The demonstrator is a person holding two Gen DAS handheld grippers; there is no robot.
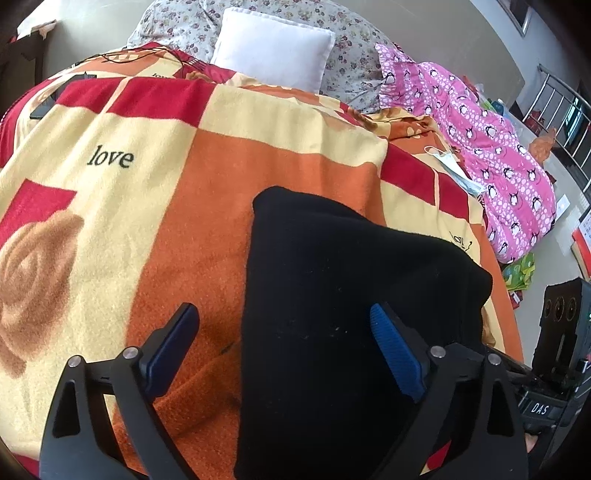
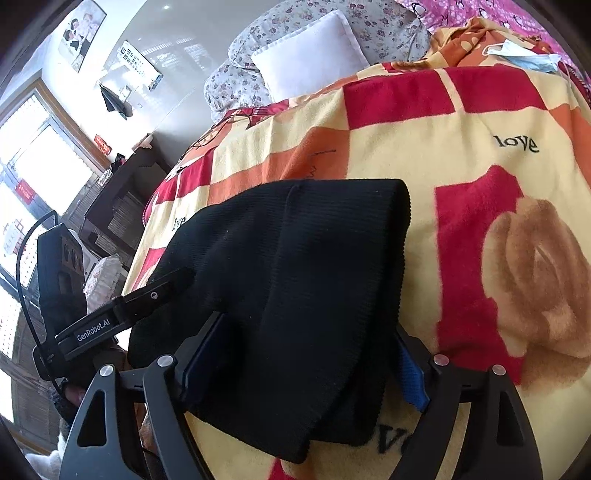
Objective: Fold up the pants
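The pants [image 1: 343,314], black and ribbed, lie folded into a thick bundle on the blanket [image 1: 155,206] that covers the bed, close to its near edge. The blanket is checked in red, orange and cream, with a printed rose and the word "love".

The left gripper [image 1: 284,328] hangs over the bundle's left side with its jaws wide apart. One blue pad sits above the bare blanket, the other above the black cloth; neither is seen to press on anything.

The right gripper [image 2: 314,358] straddles the near part of the pants [image 2: 295,280], jaws also spread. The bundle fills the gap between its fingers, and cloth hides most of both pads. Whether the pads touch the cloth at its sides cannot be told, but they do not pinch it. In the right wrist view the left gripper [image 2: 177,278] reaches in from the left, one dark finger lying over the bundle's left edge.

Toward the head of the bed a white pillow [image 1: 273,55] leans on a flowered cushion [image 1: 177,26]. A pink quilt [image 1: 491,147] with penguins lies along the bed's far right side, and a blue face mask [image 1: 454,170] rests on the blanket beside it.
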